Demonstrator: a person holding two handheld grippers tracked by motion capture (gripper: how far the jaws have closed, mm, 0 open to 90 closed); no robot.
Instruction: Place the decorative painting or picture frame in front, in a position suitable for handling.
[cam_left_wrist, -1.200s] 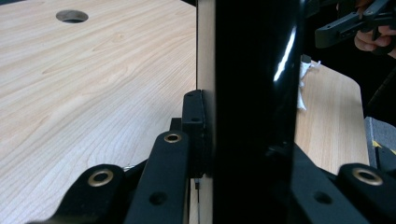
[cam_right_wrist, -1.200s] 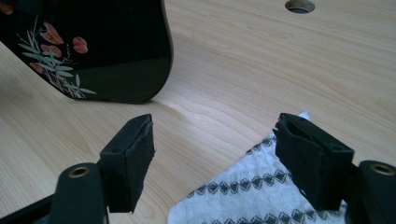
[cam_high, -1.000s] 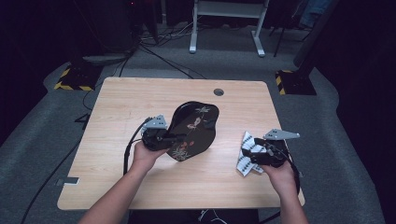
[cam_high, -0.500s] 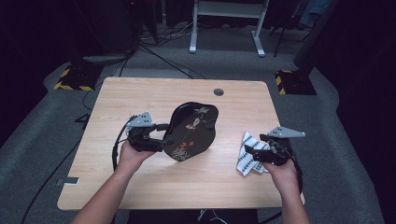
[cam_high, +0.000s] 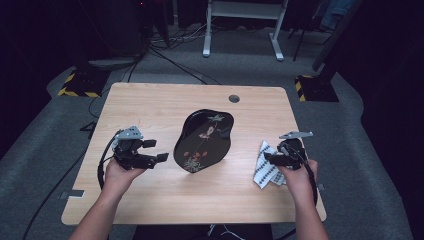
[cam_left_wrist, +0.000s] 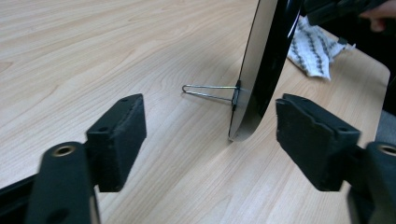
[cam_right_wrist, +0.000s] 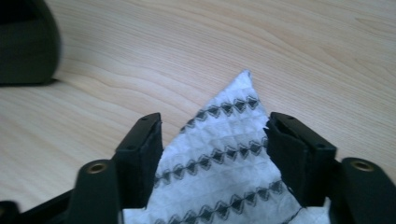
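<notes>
High view shows the wooden desk (cam_high: 150, 105) as the largest thing, and the black lacquer plate (cam_high: 204, 140) stands upright on it near the middle; I take this plate as the landmark.

What has just changed: one second ago the left tongs (cam_high: 152, 151) were closed at the left edge of the plate. Now they are away to the left of the plate, not touching it, and their jaws have just been opening with nothing between them. The plate stands by itself on its thin wire stand (cam_left_wrist: 208, 92), which reaches out behind its lower edge. I judge that placing the plate upright is done and the left hand is released.

The right tongs (cam_high: 276, 156) are to the right of the plate, well apart from it, low over the white cloth (cam_high: 265, 169). Their jaws have just been closing a little, with the cloth (cam_right_wrist: 229, 154) lying between them, but the pads do not seem to press it yet. Probably the next step is to take the cloth, perhaps to wipe the plate.

Appearance of the plate: glossy black, with an irregular wavy outline, a painted flower branch and a small bird or butterfly. The cloth has dark lines of small diamond patterns.
</notes>
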